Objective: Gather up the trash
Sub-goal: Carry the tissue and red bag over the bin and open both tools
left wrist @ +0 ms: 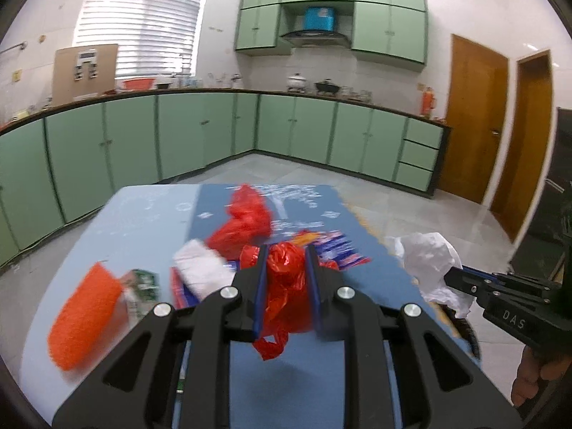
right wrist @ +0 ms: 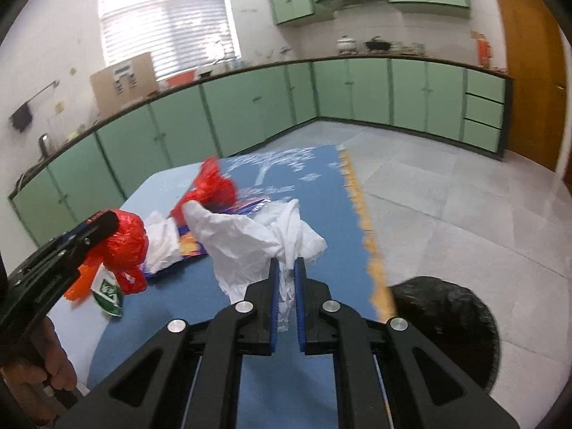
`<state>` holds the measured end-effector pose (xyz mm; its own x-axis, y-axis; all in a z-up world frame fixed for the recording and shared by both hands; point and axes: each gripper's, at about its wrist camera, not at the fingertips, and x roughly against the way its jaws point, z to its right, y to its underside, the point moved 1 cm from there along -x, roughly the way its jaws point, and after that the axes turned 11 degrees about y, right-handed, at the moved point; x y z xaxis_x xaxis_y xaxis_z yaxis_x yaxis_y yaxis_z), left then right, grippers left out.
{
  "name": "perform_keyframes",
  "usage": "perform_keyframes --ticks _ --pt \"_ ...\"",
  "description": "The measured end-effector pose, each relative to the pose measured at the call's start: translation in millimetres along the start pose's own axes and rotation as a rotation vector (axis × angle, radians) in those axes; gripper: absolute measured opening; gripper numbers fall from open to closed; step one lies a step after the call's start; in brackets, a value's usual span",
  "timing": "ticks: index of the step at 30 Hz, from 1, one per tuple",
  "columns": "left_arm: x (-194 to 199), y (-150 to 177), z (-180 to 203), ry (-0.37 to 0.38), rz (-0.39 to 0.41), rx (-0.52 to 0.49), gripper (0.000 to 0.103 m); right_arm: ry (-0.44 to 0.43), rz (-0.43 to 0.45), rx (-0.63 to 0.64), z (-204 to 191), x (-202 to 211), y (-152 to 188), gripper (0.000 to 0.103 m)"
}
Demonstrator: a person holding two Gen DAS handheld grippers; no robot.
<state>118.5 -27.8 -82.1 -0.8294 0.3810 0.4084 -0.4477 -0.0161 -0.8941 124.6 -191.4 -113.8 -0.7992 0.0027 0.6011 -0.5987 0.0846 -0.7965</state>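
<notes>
My left gripper (left wrist: 286, 255) is shut on a crumpled red plastic bag (left wrist: 286, 286) and holds it above the blue table (left wrist: 143, 221); the bag also shows in the right wrist view (right wrist: 125, 243). My right gripper (right wrist: 286, 264) is shut on a white plastic bag (right wrist: 250, 243), held over the table's right part; this bag shows in the left wrist view (left wrist: 429, 261). On the table lie another red bag (left wrist: 246, 221), a white wad (left wrist: 200, 264), an orange sponge-like piece (left wrist: 85, 318), a green-white packet (left wrist: 143, 282) and a blue-red wrapper (left wrist: 336, 246).
A black round bin (right wrist: 447, 325) stands on the tiled floor just right of the table's fringed edge (right wrist: 361, 221). Green kitchen cabinets (left wrist: 178, 132) run along the far walls. Wooden doors (left wrist: 472, 114) are at the right.
</notes>
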Motion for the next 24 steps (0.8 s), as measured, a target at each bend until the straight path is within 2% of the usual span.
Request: perform_keyframes --ticks 6,13,18,24 --pt "-18 -2 50 0.124 -0.007 -0.035 0.018 0.116 0.015 -0.068 60 23 7 0.008" --pt "-47 2 108 0.253 -0.028 -0.086 0.018 0.235 -0.001 -0.144 122 31 23 0.008" --pt "-82 10 151 0.342 -0.078 -0.115 0.018 0.308 -0.047 -0.190 158 23 44 0.008" --pt "-127 26 192 0.407 -0.156 -0.143 0.018 0.372 -0.102 -0.250 194 11 67 0.008"
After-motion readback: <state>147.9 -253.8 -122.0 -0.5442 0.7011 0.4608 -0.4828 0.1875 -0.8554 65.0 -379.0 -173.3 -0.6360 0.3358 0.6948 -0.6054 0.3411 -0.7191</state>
